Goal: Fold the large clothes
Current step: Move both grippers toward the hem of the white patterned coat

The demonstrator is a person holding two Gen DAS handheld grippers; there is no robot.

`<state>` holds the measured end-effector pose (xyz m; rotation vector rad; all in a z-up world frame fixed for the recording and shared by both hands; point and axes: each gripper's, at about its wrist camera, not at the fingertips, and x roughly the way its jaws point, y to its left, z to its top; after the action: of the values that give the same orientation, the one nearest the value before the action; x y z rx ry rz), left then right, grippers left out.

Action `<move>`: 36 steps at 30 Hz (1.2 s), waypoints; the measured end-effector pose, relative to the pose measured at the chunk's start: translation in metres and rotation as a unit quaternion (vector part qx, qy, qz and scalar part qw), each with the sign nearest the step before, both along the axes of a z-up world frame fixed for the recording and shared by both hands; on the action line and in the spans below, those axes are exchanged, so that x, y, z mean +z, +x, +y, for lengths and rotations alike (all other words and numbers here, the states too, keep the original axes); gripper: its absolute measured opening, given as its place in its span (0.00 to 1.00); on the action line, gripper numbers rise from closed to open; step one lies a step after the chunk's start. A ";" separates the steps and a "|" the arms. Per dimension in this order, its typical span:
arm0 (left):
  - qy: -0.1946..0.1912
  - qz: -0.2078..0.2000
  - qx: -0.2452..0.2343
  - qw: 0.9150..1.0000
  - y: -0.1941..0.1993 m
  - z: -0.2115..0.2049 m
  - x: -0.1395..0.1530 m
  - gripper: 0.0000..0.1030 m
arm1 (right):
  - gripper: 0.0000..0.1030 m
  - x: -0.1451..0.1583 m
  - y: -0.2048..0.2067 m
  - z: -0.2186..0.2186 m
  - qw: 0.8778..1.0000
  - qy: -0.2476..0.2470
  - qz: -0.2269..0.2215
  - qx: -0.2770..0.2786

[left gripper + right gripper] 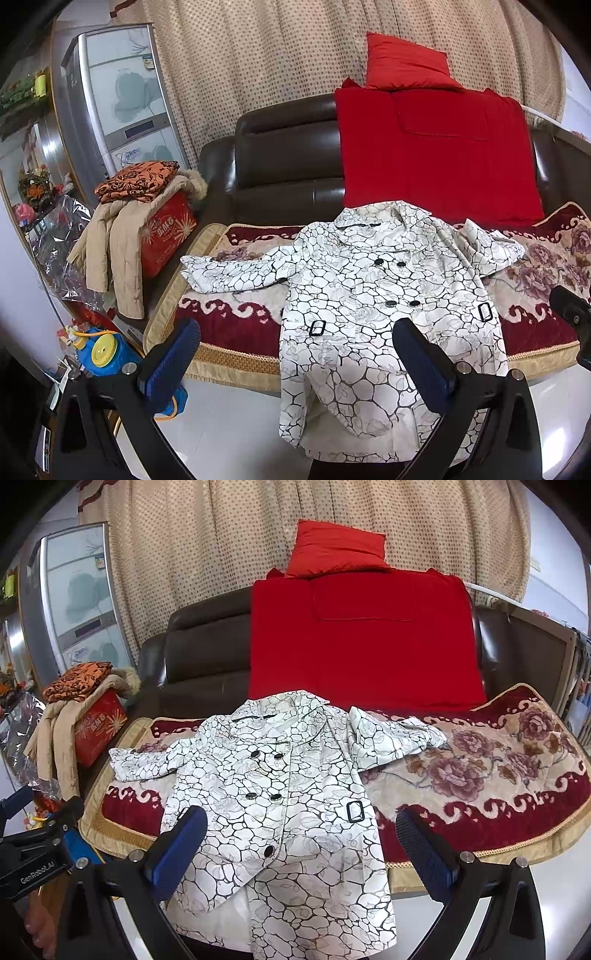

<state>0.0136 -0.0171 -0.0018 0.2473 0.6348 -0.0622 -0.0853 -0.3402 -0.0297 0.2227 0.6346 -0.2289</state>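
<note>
**Coat spread flat, ready for folding**

We have the patterned white coat face-up on the sofa's floral cover, hem draping over its front edge. Our left gripper and right gripper hover spread, empty.

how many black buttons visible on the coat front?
5. On the coat: upper pair, middle pair, one lower. Folds may hide more.

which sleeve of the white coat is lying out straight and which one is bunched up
On the white patterned coat, the sleeve toward the red box lies out flat and straight; the other sleeve, over the floral blanket, is folded and crumpled.
</note>
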 end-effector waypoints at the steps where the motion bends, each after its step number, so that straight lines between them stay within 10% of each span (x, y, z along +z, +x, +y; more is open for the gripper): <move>1: 0.001 0.001 0.000 1.000 0.000 -0.001 0.000 1.00 | 1.00 -0.001 0.000 -0.001 1.000 0.002 0.001 -0.001; 36: 0.020 0.039 -0.005 0.999 0.016 -0.015 -0.018 1.00 | 1.00 -0.030 0.013 -0.010 0.999 0.027 0.046 -0.004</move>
<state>0.0295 -0.0319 -0.0200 0.2872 0.7122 -0.0692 -0.0726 -0.3497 -0.0592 0.2669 0.7309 -0.2302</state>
